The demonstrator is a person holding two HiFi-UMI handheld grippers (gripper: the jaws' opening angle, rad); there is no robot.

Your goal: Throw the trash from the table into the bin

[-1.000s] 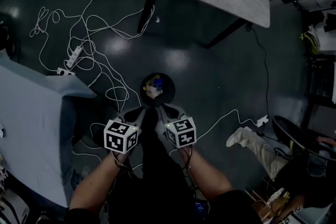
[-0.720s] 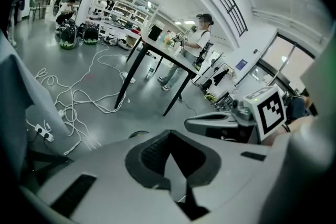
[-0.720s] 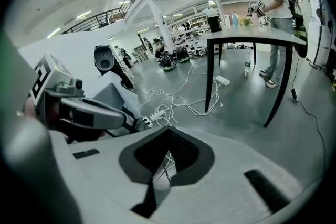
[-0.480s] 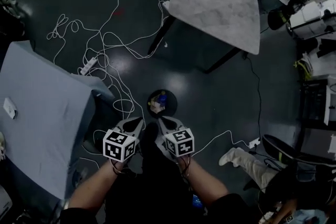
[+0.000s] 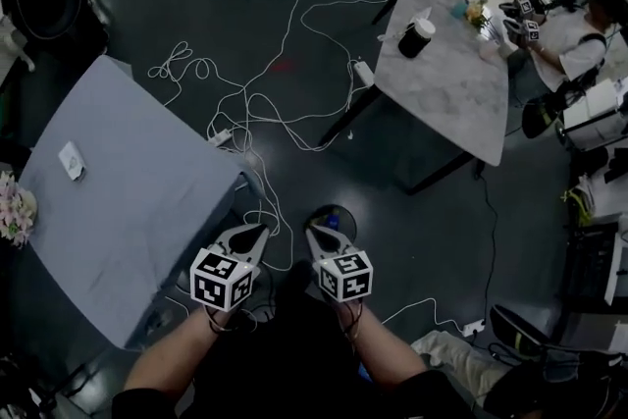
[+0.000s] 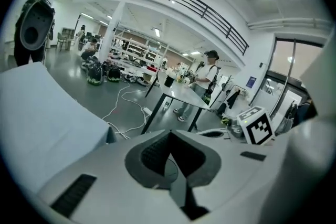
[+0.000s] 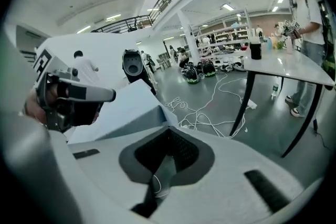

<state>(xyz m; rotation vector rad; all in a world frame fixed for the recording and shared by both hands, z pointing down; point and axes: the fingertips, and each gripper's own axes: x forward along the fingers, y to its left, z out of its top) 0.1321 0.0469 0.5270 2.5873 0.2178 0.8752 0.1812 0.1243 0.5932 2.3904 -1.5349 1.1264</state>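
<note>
The small round dark bin stands on the dark floor at 12 o'clock from the operator, just past the two gripper tips, and a bit of blue trash shows inside it. The left gripper and the right gripper hang side by side above the floor, close together but apart. Each has its jaws pressed together with nothing between them.

At 10 o'clock sits the counter draped in a grey-blue cloth. It carries a small white flat scrap towards its far left and a bunch of pale pink flowers at its left edge. White cables trail over the floor between it and a grey marble-topped counter at 1 o'clock. A black cup with a pale top stands on that one, and another person is at its far end.
</note>
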